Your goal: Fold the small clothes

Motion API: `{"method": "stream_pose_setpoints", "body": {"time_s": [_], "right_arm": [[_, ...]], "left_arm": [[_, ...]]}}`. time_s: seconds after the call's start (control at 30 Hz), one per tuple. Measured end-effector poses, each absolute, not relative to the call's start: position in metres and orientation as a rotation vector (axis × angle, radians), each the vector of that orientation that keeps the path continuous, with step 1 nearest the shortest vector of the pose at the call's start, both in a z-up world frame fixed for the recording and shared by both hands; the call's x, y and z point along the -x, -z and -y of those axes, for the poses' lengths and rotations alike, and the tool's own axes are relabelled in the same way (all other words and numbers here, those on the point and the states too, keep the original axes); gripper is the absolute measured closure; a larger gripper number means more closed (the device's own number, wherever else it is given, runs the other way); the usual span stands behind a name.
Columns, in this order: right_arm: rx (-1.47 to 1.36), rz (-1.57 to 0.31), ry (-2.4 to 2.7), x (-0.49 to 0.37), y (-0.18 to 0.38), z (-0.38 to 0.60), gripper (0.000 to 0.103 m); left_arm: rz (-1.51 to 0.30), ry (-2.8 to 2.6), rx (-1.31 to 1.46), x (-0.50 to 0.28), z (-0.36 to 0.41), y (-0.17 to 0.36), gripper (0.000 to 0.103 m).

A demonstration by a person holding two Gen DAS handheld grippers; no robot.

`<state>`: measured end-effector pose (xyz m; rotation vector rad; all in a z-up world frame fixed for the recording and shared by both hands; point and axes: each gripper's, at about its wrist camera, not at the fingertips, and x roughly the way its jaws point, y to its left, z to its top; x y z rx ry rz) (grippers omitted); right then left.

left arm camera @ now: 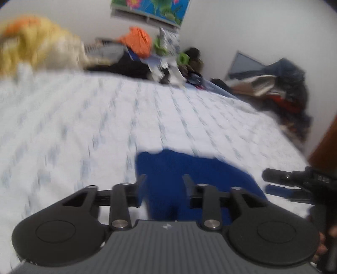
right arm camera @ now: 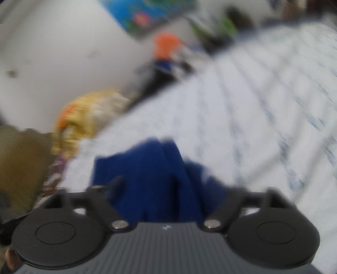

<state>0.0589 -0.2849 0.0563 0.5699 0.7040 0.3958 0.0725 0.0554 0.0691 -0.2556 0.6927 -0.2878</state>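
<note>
Left gripper (left arm camera: pixel 164 179): two black fingers (left arm camera: pixel 141 180), standing apart over the near part of one deep-blue cloth garment (left arm camera: pixel 172 168); nothing is pinched between them.
Right gripper (right arm camera: pixel 168 183): fingers spread wide; blue folds bulge up between them, but blur hides whether the pads press, so I cannot tell if it grips.
Blue garment: one piece, bunched on the white quilted bed cover with faint blue print (left arm camera: pixel 105 109), near its front edge.
Right gripper seen from the left wrist: dark, at the right edge (left arm camera: pixel 299 179), beside the garment.
Far edge of the bed: one yellow-and-orange plush heap (left arm camera: pixel 35 42), one orange cloth (left arm camera: pixel 137 40), one dark pile of clothes (left arm camera: pixel 282 88).
Wall: one blue flowered picture (left arm camera: pixel 151 8).
Writing: none readable.
</note>
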Motion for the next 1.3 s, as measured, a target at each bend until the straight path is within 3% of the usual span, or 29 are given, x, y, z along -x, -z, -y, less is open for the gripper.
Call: {"method": "stream_pose_setpoints", "body": {"time_s": [0.03,0.2,0.27,0.3,0.33,0.37,0.53,0.6,0.63,0.67,0.7,0.73,0.77,0.8,0.83,0.97,1.03,1.1,1.13,1.3], "right_arm": [[-0.581,-0.713,-0.444,-0.048,-0.053,0.29,0.014],[-0.572,-0.829,-0.505,0.01,-0.032,0.302,0.014],[-0.544,-0.821,-0.519,0.027,-0.027,0.298,0.018],[-0.527,-0.82,-0.527,0.032,-0.027,0.293,0.021],[-0.502,-0.825,-0.519,0.034,-0.027,0.289,0.052],[-0.487,-0.862,-0.516,0.031,-0.025,0.284,0.087],[-0.45,-0.86,-0.58,0.046,-0.032,0.273,0.086],[-0.396,-0.875,-0.565,0.051,-0.027,0.269,0.075],[-0.396,-0.858,-0.565,0.053,-0.028,0.271,0.07],[-0.406,-0.853,-0.536,0.054,-0.031,0.275,0.055],[-0.421,-0.832,-0.488,0.056,-0.039,0.282,0.047],[-0.44,-0.774,-0.454,0.058,-0.049,0.29,0.038],[-0.461,-0.705,-0.453,0.059,-0.058,0.296,0.036],[-0.494,-0.663,-0.474,0.058,-0.066,0.3,0.036],[-0.531,-0.664,-0.5,0.052,-0.071,0.302,0.036],[-0.497,-0.757,-0.586,0.024,-0.075,0.276,0.037],[-0.415,-0.835,-0.589,0.013,-0.067,0.252,0.037],[-0.334,-0.883,-0.567,0.006,-0.052,0.232,0.05],[-0.295,-0.871,-0.562,0.008,-0.049,0.228,0.085],[-0.376,-0.841,-0.532,0.016,-0.037,0.266,0.089]], "left_arm": [[-0.723,0.312,0.293,-0.059,-0.063,-0.063,0.05],[-0.847,0.43,0.415,-0.003,-0.066,-0.025,0.048],[-0.843,0.444,0.412,0.004,-0.056,-0.023,0.051],[-0.851,0.449,0.41,0.003,-0.051,-0.022,0.062],[-0.868,0.447,0.392,0.0,-0.046,-0.02,0.094],[-0.873,0.423,0.366,-0.002,-0.044,-0.02,0.092],[-0.8,0.396,0.238,0.017,-0.061,-0.043,0.09],[-0.808,0.363,0.151,0.026,-0.062,-0.042,0.085],[-0.78,0.343,0.118,0.033,-0.061,-0.042,0.077],[-0.73,0.329,0.083,0.043,-0.059,-0.046,0.065],[-0.673,0.334,0.039,0.054,-0.055,-0.05,0.057],[-0.616,0.352,-0.017,0.065,-0.048,-0.053,0.041],[-0.563,0.375,-0.082,0.076,-0.039,-0.054,0.023],[-0.523,0.394,-0.154,0.085,-0.029,-0.053,0.017],[-0.497,0.406,-0.239,0.091,-0.017,-0.047,0.015],[-0.548,0.395,-0.409,0.086,0.008,-0.019,0.04],[-0.573,0.361,-0.398,0.076,0.007,-0.013,0.039],[-0.581,0.359,-0.368,0.07,0.002,-0.011,0.039],[-0.582,0.353,-0.366,0.07,0.0,-0.011,0.041],[-0.601,0.353,-0.302,0.072,-0.014,-0.012,0.044]]}}
